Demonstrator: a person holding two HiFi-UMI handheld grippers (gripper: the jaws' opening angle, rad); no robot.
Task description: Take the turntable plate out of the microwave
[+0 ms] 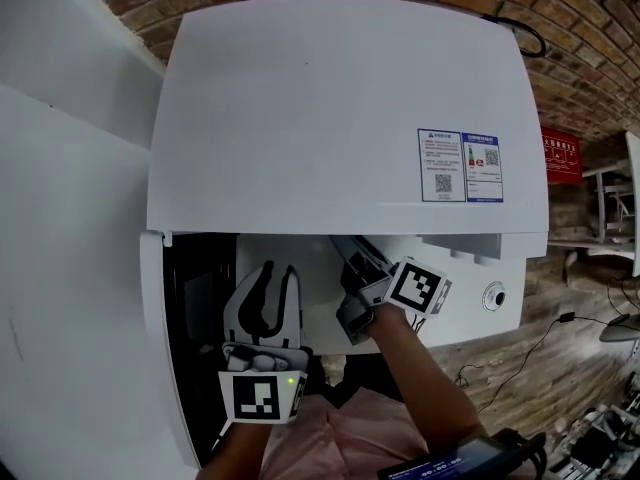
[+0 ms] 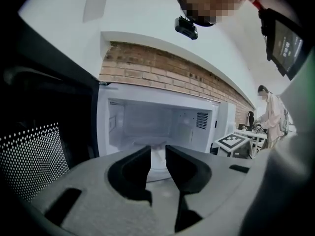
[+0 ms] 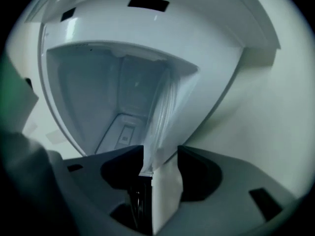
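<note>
Plate [image 2: 157, 161]: it is seen lying on the floor of the cavity [image 2: 147, 122], inside the microwave [image 1: 340, 108]; it is not yet lifted or drawn out.
Rim: in the right gripper view it is seen edge-on as a pale glassy strip running up between the 2 jaws.
Right gripper [image 3: 160, 150]: it is turned on its side, as the tilted cavity in its view shows. Its jaws are held wide apart around the rim. The strip lies close to 1 jaw and clear of the other, so no clamp is judged to be made.
Left gripper [image 1: 278, 276]: its jaws are held apart by a narrow gap, with nothing pressed between them. It is pointed into the cavity from in front, and the plate is seen beyond the gap.
Door [image 2: 34, 156]: it is swung open to the left, so the cavity is exposed.
Done: the door is opened, both grippers are placed at the mouth, and 1 is set around the rim.
Left: the rim is to be clamped, and the plate raised off the floor, drawn out through the opening and set down. No place for it is shown.
Progress: it is judged early, since the removal itself is not begun.
</note>
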